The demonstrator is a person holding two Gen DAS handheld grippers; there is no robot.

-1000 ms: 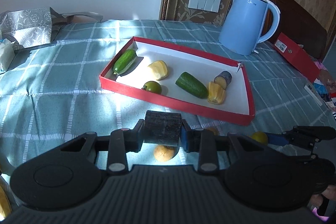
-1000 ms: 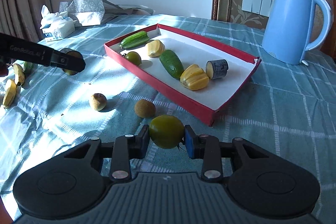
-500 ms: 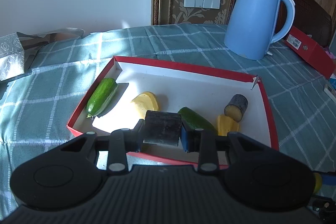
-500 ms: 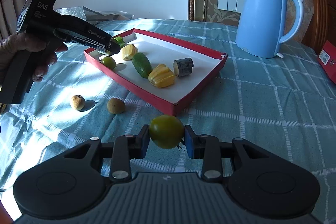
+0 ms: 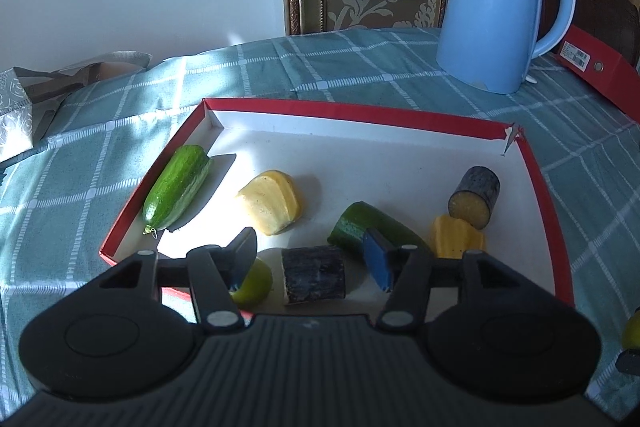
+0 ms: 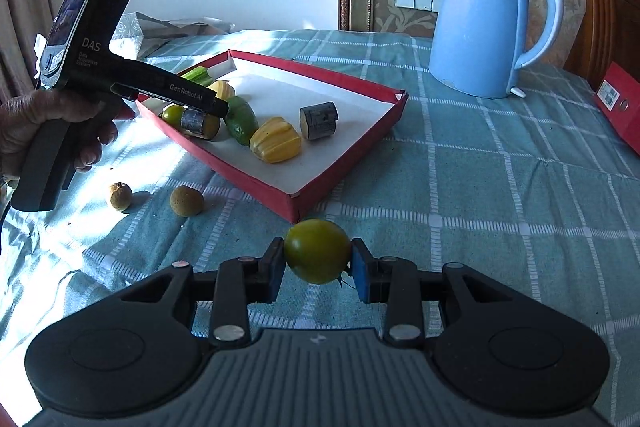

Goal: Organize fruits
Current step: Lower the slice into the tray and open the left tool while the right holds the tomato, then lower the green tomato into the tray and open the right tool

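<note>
The left tongs (image 5: 312,263) hang over the near left corner of the red tray (image 5: 536,167), and their jaws have just been opening: the dark-skinned cut chunk (image 5: 314,275) sits between the blue pads (image 5: 378,263) with a gap showing on each side, so it looks let go and resting on the tray's white floor. It lies on its side, long axis running straight across from one pad to the other, a pale cut end towards the left finger. Just left of it, half under that finger, is a small green fruit (image 5: 252,285); ahead of the tips lie a yellow piece (image 5: 272,203) and a green stub (image 5: 360,223), and further left ahead a cucumber (image 5: 176,187) pointing away along the tray wall. To finish this well I'd lift the tongs straight back and up with the jaws kept wide, so neither pad rolls the chunk or nudges the green fruit. Over to the right, the right tongs (image 6: 318,261) are clamped on a round green tomato (image 6: 318,255), held above the checked cloth (image 6: 480,187) just short of the tray's near corner; being round, it has no real long axis. Two brown fruits (image 6: 186,201) wait on the cloth ahead and left of them.
</note>
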